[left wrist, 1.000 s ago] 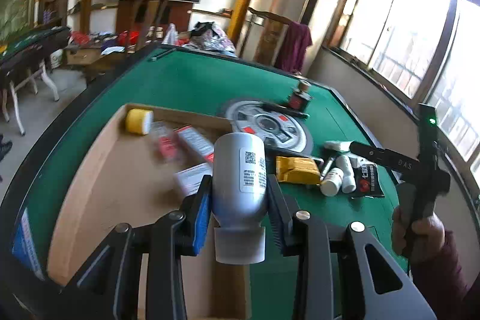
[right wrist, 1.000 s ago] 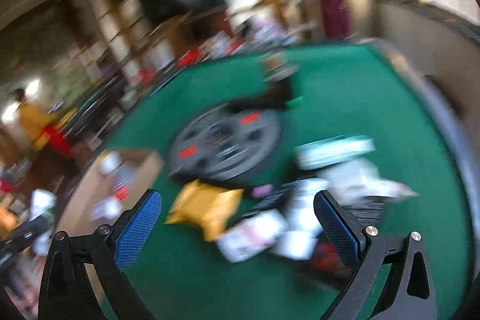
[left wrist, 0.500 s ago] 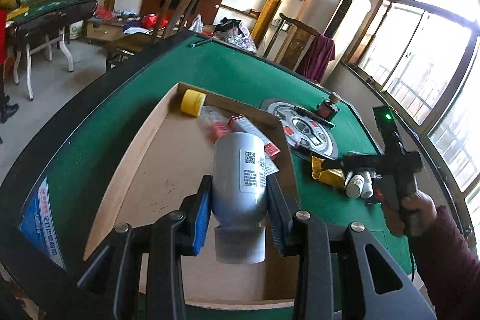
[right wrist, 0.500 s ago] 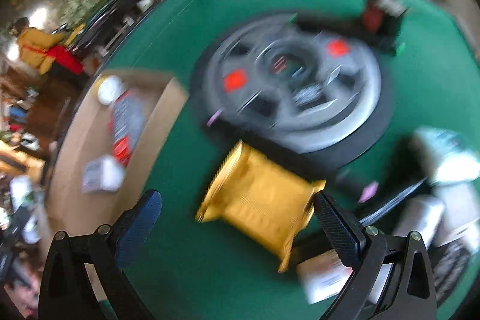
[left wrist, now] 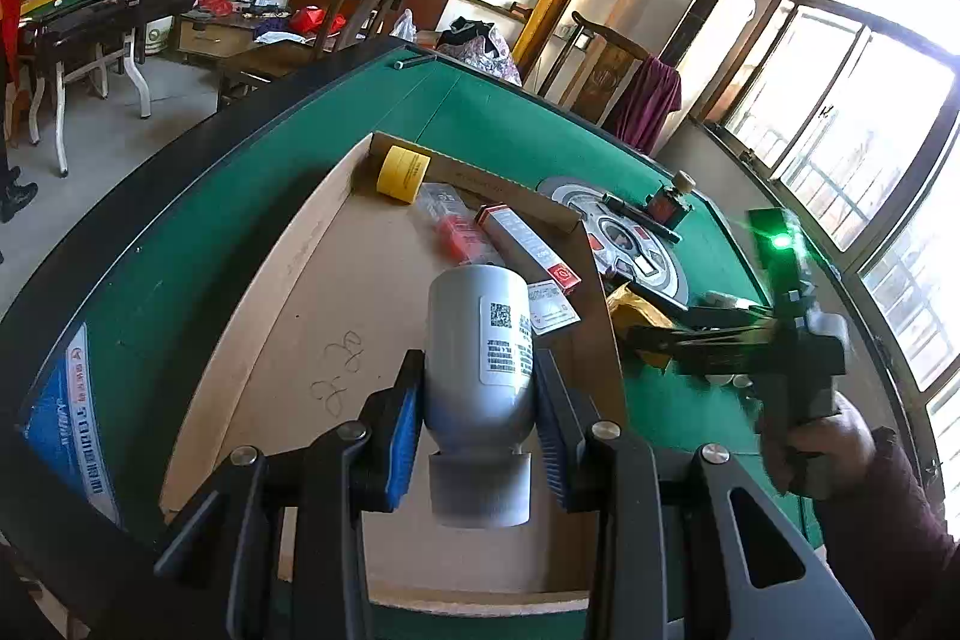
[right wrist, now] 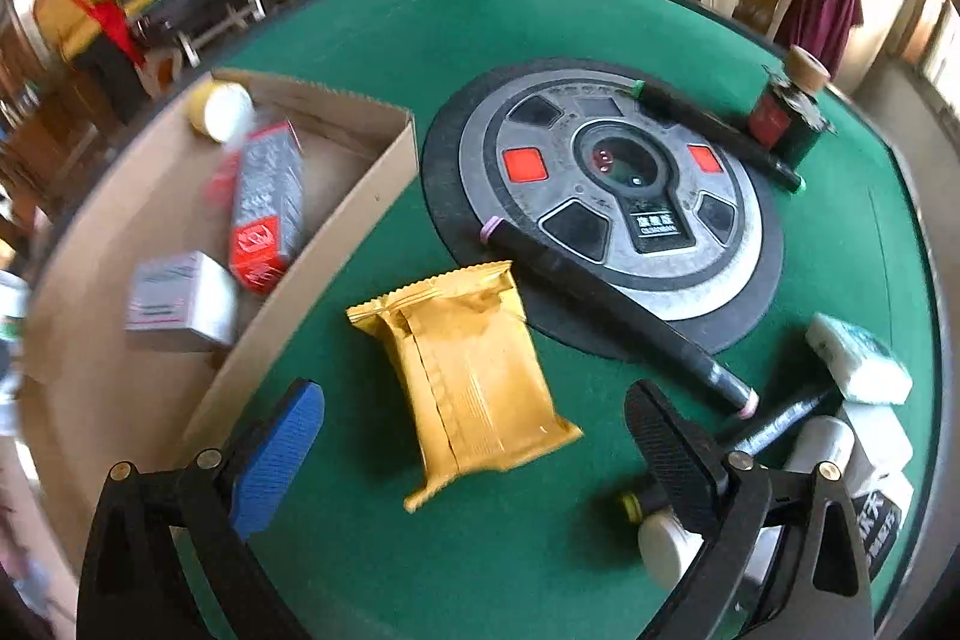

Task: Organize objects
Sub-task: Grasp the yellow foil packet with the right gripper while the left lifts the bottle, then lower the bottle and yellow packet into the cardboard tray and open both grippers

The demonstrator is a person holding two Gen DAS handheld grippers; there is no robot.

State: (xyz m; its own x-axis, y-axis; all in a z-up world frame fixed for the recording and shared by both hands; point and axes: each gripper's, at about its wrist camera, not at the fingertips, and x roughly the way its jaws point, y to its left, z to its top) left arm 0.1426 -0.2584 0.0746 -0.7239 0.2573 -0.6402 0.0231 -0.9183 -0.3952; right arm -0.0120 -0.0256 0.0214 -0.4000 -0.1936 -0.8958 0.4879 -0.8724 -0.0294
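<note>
My left gripper (left wrist: 477, 400) is shut on a white bottle (left wrist: 479, 334), held cap toward the camera above the cardboard box (left wrist: 270, 316). Inside the box lie a yellow tape roll (left wrist: 401, 172), a red-and-grey carton (left wrist: 528, 244) and a small white box (right wrist: 180, 301). In the right wrist view my right gripper (right wrist: 474, 436) hangs open above a gold foil packet (right wrist: 471, 370) on the green table, fingers on either side of it without touching. The left wrist view shows that gripper (left wrist: 672, 334) held by a hand in a dark red sleeve.
A round grey hub (right wrist: 612, 184) sits in the middle of the green table (right wrist: 420, 16), with two black marker pens (right wrist: 624, 310) across it. White bottles and packets (right wrist: 852, 430) cluster at the right. A small dark jar (right wrist: 780, 118) stands beyond the hub.
The left gripper carried the bottle from the box's right edge to over its middle. The right gripper swung down over the gold packet, which now lies between its open fingers.
</note>
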